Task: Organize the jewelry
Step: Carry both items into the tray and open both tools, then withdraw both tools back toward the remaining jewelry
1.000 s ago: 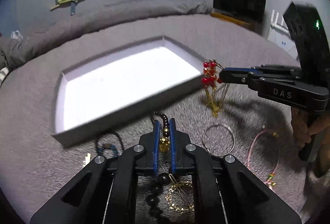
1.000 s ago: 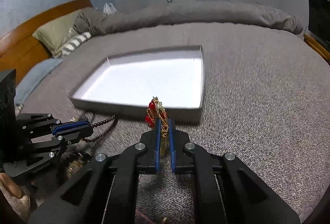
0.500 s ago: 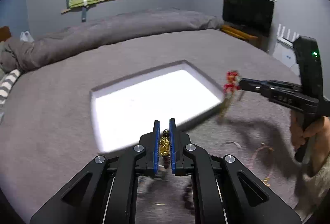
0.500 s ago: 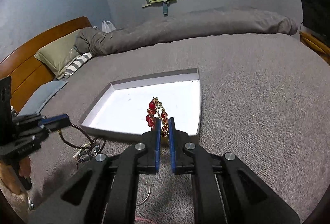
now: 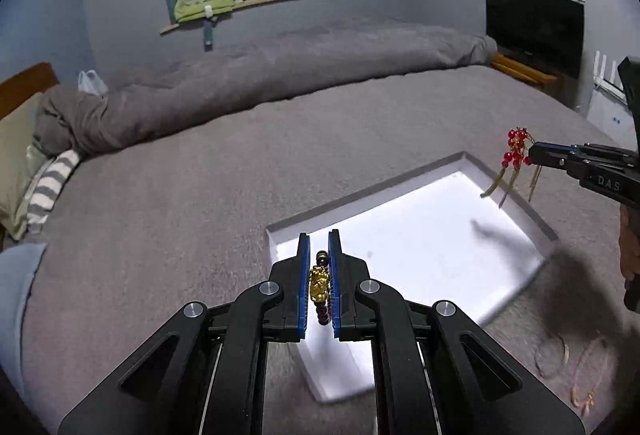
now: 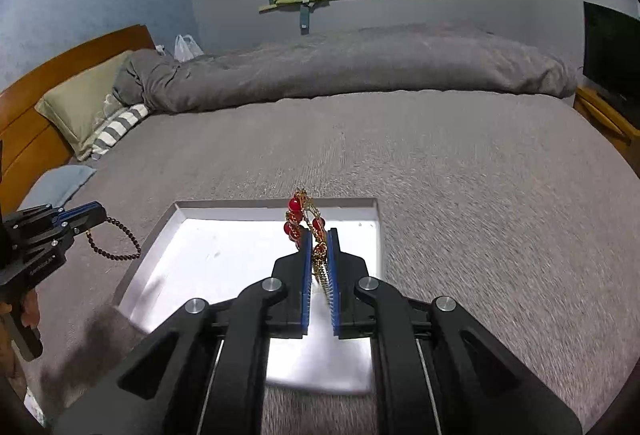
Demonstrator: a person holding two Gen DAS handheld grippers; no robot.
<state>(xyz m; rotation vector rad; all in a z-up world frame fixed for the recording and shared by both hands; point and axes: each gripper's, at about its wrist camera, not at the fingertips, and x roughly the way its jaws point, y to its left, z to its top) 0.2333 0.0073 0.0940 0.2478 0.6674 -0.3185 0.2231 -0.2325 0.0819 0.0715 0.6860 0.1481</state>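
Left gripper [image 5: 319, 267]: pinching dark bead bracelet [image 5: 319, 281], above white tray [image 5: 516, 203] at its 7 o'clock corner.
Right gripper [image 6: 319, 255]: pinching red-bead gold ornament [image 6: 304, 221], over tray's 5 o'clock side.

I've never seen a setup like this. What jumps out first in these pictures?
A bright white tray lies on a grey bed. Over it, the right gripper pinches a gold ornament with red beads, its tassels dangling. To the left, the left gripper is shut on a dark bead bracelet with a gold charm.
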